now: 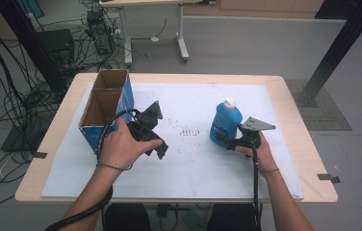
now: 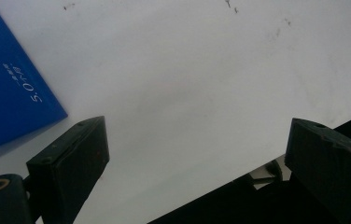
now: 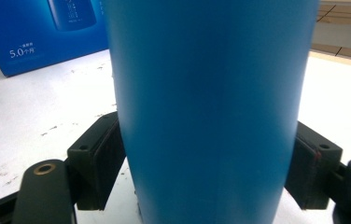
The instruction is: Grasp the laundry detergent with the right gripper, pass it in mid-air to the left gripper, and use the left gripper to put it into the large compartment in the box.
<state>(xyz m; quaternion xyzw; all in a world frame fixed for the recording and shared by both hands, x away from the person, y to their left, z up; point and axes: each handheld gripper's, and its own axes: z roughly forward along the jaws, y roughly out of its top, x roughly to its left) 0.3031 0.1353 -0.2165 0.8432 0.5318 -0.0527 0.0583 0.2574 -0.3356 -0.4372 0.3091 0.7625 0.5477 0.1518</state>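
A light wooden table (image 1: 294,159) with a white mat (image 1: 208,163) stands on a grey floor (image 1: 246,43). Behind the table stands a white desk frame (image 1: 181,38); cables (image 1: 6,101) tangle left of the table, a black post (image 1: 338,48) rises to its right.

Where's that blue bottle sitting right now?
In the high view the blue bottle stands right of centre on the white mat, between the right gripper jaws.

Upright blue bottle (image 1: 226,123), white-capped, between right gripper (image 1: 229,140) jaws.
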